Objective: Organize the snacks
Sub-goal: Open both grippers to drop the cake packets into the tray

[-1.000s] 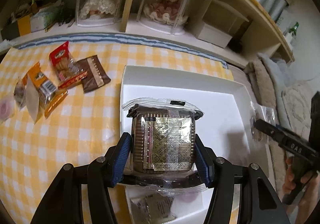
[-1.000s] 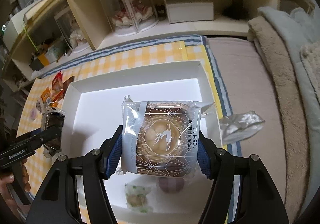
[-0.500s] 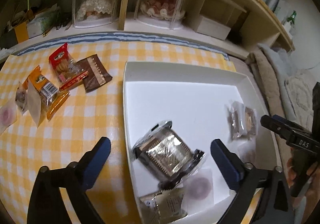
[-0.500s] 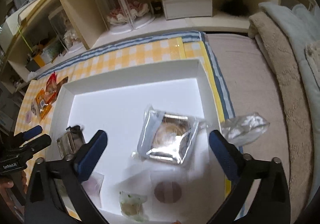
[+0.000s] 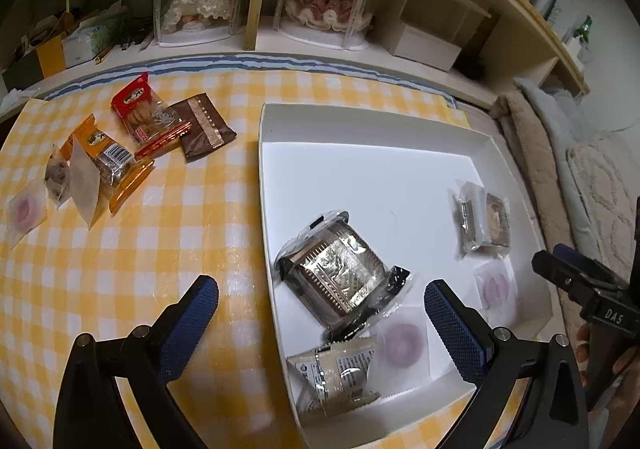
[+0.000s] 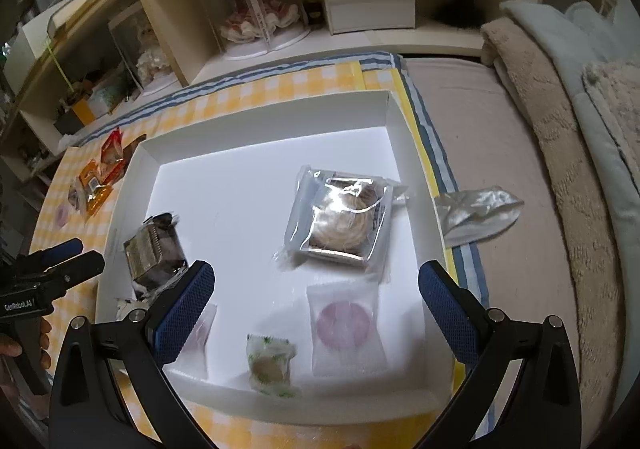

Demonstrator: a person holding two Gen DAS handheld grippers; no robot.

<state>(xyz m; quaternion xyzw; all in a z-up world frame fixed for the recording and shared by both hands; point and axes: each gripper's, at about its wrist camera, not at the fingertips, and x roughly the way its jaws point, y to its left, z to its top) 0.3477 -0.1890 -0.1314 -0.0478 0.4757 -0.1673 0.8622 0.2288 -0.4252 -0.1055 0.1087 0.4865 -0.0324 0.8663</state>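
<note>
A white tray (image 5: 360, 121) sits on the yellow checked cloth. In it lie a gold-foil cake pack (image 5: 340, 277), a clear-wrapped round pastry (image 6: 340, 217), pink round wafers (image 6: 344, 321) and small wrapped sweets (image 6: 268, 365). My left gripper (image 5: 320, 313) hangs wide open above the foil pack, touching nothing. Over the tray's near edge my right gripper (image 6: 316, 309) also stands wide open, with the pastry lying free beyond its fingers. Each gripper shows at the edge of the other's view.
Loose snacks lie on the cloth left of the tray: a red pack (image 5: 140, 113), a brown pack (image 5: 204, 129), an orange pack (image 5: 108, 165), a pink wafer (image 5: 24, 209). A crumpled silver wrapper (image 6: 476, 213) lies right of the tray. Shelves with doll cases stand behind; blankets at right.
Both grippers opened and let go: the foil pack dropped into the tray's left side and the pastry into its right side. Both grippers then drew back a little.
</note>
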